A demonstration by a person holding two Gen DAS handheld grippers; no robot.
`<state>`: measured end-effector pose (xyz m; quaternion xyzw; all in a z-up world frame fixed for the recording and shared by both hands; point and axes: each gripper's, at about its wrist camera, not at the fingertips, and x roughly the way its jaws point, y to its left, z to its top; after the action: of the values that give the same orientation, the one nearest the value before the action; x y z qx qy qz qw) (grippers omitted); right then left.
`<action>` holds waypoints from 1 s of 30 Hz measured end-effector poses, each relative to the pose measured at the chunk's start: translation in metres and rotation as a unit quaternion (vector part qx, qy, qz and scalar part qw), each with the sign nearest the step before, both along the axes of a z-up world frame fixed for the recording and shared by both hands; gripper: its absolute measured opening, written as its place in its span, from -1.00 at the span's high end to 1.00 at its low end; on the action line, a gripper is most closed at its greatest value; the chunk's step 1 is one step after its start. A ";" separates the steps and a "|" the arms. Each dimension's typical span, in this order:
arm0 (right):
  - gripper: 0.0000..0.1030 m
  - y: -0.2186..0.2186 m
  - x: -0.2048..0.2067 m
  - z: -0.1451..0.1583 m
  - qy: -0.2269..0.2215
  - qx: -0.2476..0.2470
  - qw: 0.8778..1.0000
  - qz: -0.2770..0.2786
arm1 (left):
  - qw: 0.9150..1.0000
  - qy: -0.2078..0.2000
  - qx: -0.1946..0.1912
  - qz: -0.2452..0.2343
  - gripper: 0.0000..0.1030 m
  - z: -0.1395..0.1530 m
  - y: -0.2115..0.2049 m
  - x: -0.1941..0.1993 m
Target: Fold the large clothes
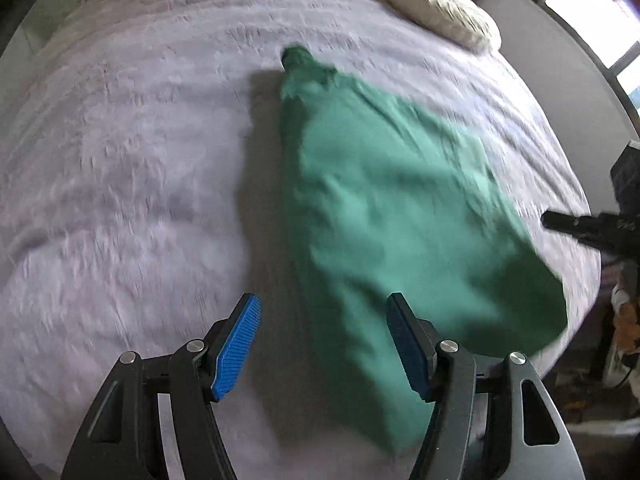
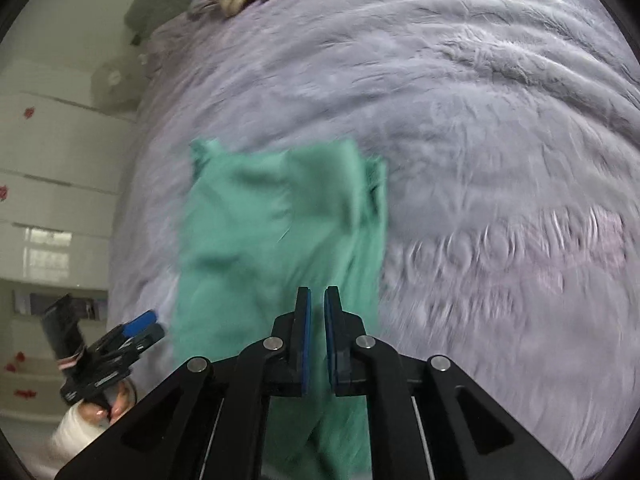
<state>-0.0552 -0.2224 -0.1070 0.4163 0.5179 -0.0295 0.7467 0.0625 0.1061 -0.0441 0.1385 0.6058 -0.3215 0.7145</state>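
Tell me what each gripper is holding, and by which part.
The left gripper is open and holds nothing. The right gripper has its pads almost together over the green garment; whether they pinch it cannot be told.

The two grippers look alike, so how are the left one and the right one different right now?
The left gripper has its fingers spread wide; the right gripper has its fingers almost together. Nothing sits between the left gripper's fingers, while the green cloth runs through the narrow gap of the right gripper's. Whether the right one pinches it is unclear. Both are black with blue pads and point down at the bed.
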 end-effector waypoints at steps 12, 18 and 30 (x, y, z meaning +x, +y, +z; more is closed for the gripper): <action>0.82 0.086 -0.033 0.017 0.045 -0.038 0.996 0.062 | 0.999 0.027 0.034 0.007 -0.54 -0.028 0.028 -0.045; 0.89 0.079 -0.060 -0.016 0.122 -0.060 0.990 0.034 | 0.999 0.023 0.036 0.014 -0.54 -0.027 0.030 -0.051; 0.98 0.074 -0.076 -0.039 0.140 -0.034 0.990 -0.008 | 0.998 0.021 0.055 0.012 -0.54 -0.025 0.021 -0.051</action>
<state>-0.1310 -0.1488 -0.1459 0.3864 0.6131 -0.1108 0.6801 0.0113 0.1270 -0.0692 0.1637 0.6391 -0.2813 0.6969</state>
